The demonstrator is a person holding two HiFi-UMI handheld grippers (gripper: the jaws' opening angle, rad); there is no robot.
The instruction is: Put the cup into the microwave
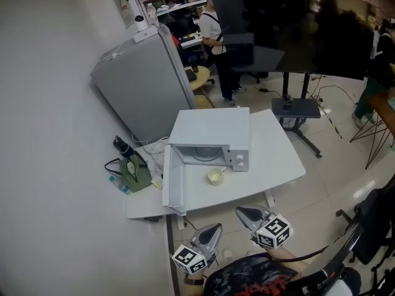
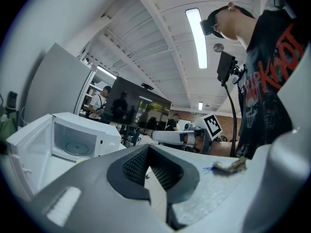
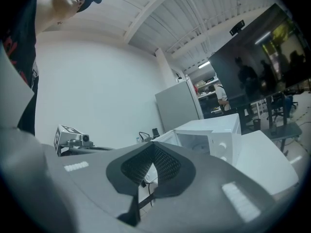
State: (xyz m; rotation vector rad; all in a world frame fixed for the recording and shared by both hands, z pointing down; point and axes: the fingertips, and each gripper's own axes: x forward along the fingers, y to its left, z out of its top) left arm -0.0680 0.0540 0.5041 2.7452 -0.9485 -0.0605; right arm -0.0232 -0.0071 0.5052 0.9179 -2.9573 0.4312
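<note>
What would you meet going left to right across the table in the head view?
In order: green bag → microwave door, open → cup → microwave knobs.

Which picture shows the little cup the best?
The head view. It shows the whole cup from above, standing on the white table just in front of the open microwave. The left gripper view and the right gripper view show the microwave, but I can't make out the cup in either.
</note>
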